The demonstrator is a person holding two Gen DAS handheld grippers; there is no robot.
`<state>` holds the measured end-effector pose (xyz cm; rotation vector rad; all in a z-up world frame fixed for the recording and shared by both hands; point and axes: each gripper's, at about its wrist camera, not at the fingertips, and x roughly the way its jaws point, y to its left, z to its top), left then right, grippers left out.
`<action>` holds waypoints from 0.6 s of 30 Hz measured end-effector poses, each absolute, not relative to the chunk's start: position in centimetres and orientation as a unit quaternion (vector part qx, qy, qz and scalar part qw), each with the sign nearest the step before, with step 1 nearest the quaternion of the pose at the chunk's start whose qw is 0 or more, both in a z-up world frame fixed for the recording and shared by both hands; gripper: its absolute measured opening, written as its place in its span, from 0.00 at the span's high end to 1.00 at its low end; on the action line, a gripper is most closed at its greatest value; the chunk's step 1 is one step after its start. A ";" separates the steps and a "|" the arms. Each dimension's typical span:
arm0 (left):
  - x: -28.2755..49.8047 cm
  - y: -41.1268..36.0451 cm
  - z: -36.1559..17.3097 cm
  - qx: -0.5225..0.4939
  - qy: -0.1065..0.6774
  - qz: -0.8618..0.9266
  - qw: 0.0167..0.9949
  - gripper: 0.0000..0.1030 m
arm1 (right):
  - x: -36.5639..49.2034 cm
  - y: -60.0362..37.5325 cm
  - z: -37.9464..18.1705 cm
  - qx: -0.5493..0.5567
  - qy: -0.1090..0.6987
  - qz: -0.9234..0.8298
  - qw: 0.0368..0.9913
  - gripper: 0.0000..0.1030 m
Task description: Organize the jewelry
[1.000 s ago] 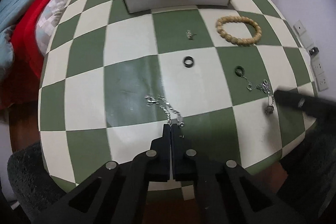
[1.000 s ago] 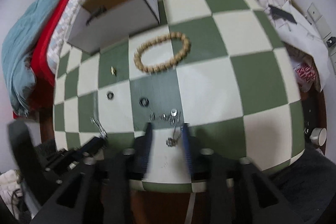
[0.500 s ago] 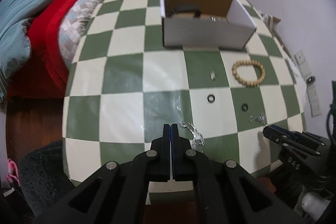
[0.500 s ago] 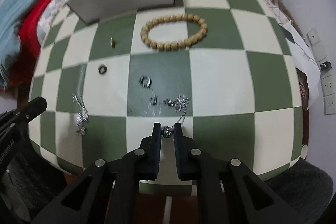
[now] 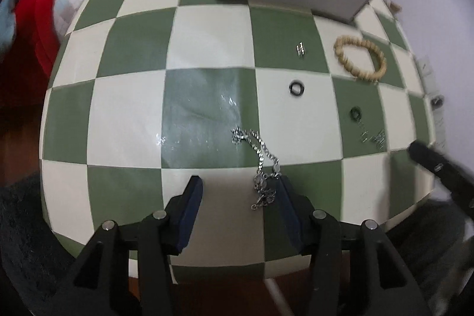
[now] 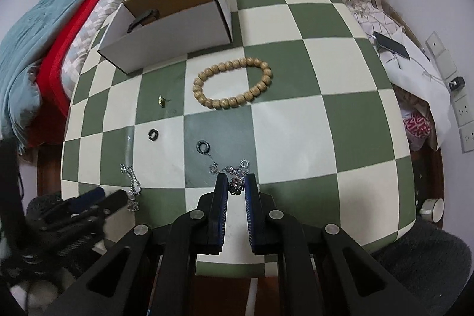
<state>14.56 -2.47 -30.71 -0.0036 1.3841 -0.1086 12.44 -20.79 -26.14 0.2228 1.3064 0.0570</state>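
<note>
Over checkered table [image 5: 207,28], left gripper [image 5: 237,191] gapes beside silver chain [image 5: 260,156]; right gripper [image 6: 236,185] narrowly brackets tangled chain [image 6: 235,182].

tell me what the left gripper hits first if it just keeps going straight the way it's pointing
Probably the silver chain: its near end already lies between the open fingers of the left gripper, close to the right-side finger. Beyond it is bare checkered tabletop. Height above the table is unclear.

Our left gripper [image 5: 240,182] and right gripper [image 6: 236,182] are matte black, with blue-edged pads and round silver screws.
</note>
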 end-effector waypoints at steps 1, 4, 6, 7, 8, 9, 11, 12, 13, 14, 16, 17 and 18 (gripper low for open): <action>14.4 -3.1 -30.9 0.019 0.636 -0.050 0.770 0.53 | 12.4 -20.9 -26.2 0.104 0.607 0.025 0.787 0.88; 13.8 -4.5 -30.6 0.056 0.620 -0.060 0.780 0.71 | 12.4 -21.1 -26.3 0.105 0.607 0.022 0.787 0.88; 13.6 -5.4 -30.4 0.076 0.615 -0.064 0.782 0.95 | 12.4 -21.2 -26.2 0.105 0.606 0.021 0.788 0.88; 13.6 -5.9 -30.3 0.089 0.614 -0.062 0.782 0.95 | 12.5 -21.2 -26.1 0.106 0.605 0.020 0.789 0.88; 13.6 -6.0 -30.3 0.091 0.613 -0.061 0.782 0.97 | 12.5 -21.2 -26.1 0.105 0.604 0.019 0.790 0.88; 13.5 -6.1 -30.2 0.091 0.613 -0.061 0.783 0.97 | 12.6 -21.3 -26.0 0.105 0.603 0.018 0.790 0.88; 13.5 -6.1 -30.0 0.090 0.611 -0.056 0.784 0.97 | 12.6 -21.3 -25.9 0.105 0.602 0.018 0.792 0.88; 13.4 -6.1 -30.1 0.090 0.609 -0.055 0.786 0.97 | 12.7 -21.2 -25.8 0.104 0.601 0.018 0.793 0.88; 13.3 -6.0 -29.7 0.090 0.605 -0.053 0.789 0.97 | 12.7 -21.2 -25.7 0.104 0.600 0.018 0.793 0.88; 13.3 -5.8 -29.2 0.088 0.601 -0.052 0.793 0.98 | 12.6 -21.2 -25.6 0.104 0.599 0.019 0.794 0.88; 13.0 -5.4 -28.4 0.079 0.594 -0.054 0.799 0.98 | 12.6 -21.2 -25.3 0.103 0.595 0.019 0.797 0.88; 12.8 -5.2 -27.8 0.074 0.589 -0.055 0.803 0.98 | 12.6 -21.3 -25.2 0.104 0.594 0.020 0.797 0.88; 13.0 -4.8 -27.0 0.069 0.583 -0.056 0.808 0.98 | 12.6 -21.3 -25.0 0.107 0.592 0.021 0.798 0.88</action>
